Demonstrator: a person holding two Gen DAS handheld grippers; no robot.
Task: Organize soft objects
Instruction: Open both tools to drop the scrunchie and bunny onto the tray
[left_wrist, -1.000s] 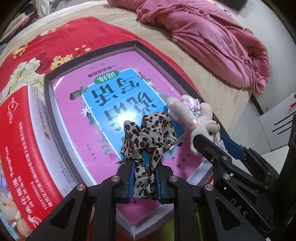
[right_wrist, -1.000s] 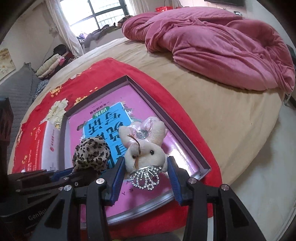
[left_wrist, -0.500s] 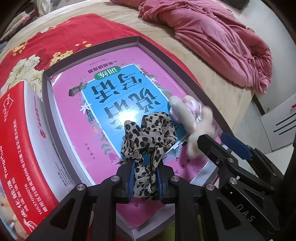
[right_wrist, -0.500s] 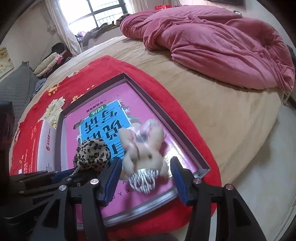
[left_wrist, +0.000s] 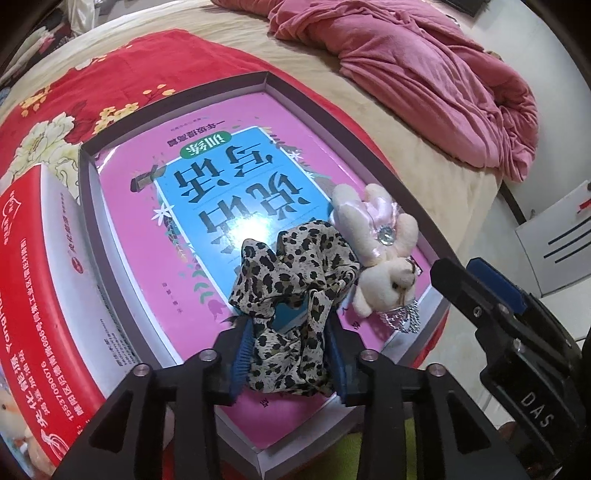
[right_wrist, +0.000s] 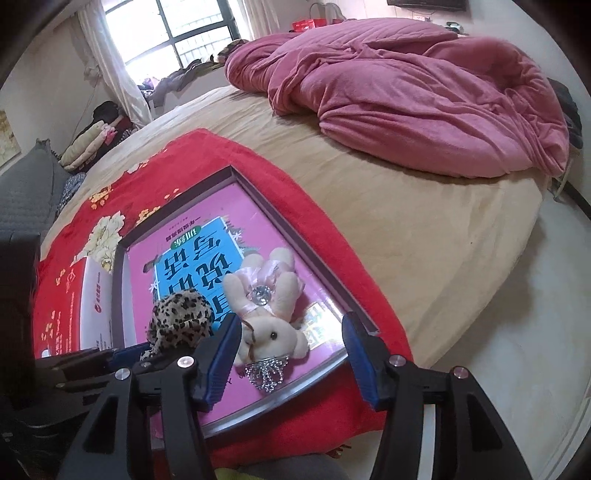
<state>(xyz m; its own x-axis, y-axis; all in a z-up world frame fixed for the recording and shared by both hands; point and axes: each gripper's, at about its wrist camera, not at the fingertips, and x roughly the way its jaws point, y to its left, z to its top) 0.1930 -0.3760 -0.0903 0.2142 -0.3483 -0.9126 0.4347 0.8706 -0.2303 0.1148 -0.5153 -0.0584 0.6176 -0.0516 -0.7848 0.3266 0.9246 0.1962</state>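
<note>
A leopard-print scrunchie (left_wrist: 295, 291) rests on the pink book (left_wrist: 207, 177) inside a shallow grey box (left_wrist: 88, 199). My left gripper (left_wrist: 291, 354) is loosely shut on the scrunchie's near end. A cream plush bunny (left_wrist: 380, 251) with a pink bow and a silver crown charm lies on the book beside the scrunchie. In the right wrist view the bunny (right_wrist: 266, 306) lies free between the wide-open fingers of my right gripper (right_wrist: 291, 354), and the scrunchie (right_wrist: 177, 321) shows to its left.
The box sits on a red floral blanket (right_wrist: 184, 173) on a beige bed (right_wrist: 424, 229). A rumpled pink duvet (right_wrist: 424, 99) lies at the far right. A red and white carton (left_wrist: 37, 280) stands left of the box. The bed edge and pale floor (right_wrist: 517, 332) are at right.
My right gripper has opened and let go of the bunny, which now lies on the book. My left gripper's jaws have spread slightly around the scrunchie.
</note>
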